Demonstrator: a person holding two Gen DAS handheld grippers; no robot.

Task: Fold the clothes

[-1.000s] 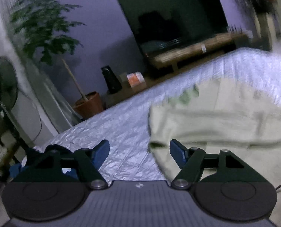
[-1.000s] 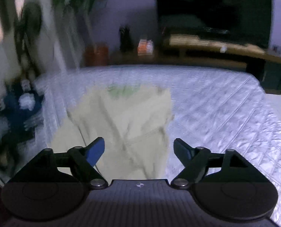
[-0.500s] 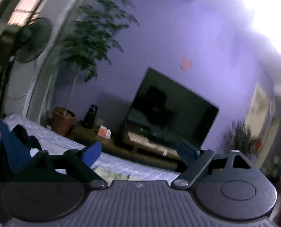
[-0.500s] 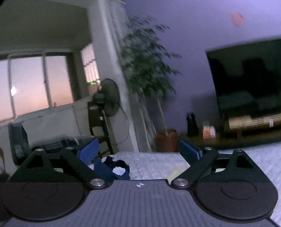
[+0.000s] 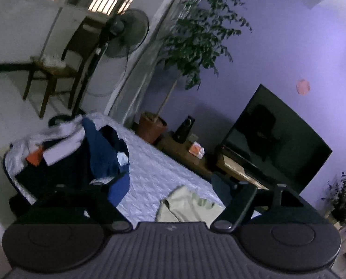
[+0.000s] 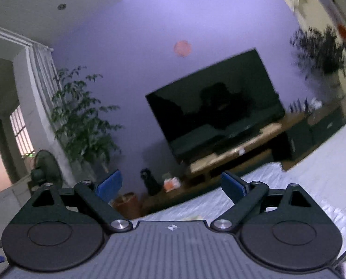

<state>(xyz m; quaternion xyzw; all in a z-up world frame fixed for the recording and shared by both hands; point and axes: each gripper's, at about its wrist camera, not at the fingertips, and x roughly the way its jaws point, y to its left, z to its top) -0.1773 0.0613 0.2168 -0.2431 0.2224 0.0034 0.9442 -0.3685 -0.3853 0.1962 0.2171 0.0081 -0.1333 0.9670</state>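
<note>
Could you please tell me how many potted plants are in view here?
2: a tall leafy tree in a pot beside the fan, and a smaller dark plant right of the television. Others may be hidden.

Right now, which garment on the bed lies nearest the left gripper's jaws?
The pale yellow-green garment, lying flat just below the closing, empty jaws; the dark blue clothes sit heaped farther off, at the bed's corner.

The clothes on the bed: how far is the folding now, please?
Done: the pale yellow garment lies on the bed, apparently folded. In hand: nothing; the left gripper, its jaws closing, and the right gripper are empty. Left: the heap of dark and white clothes.
</note>
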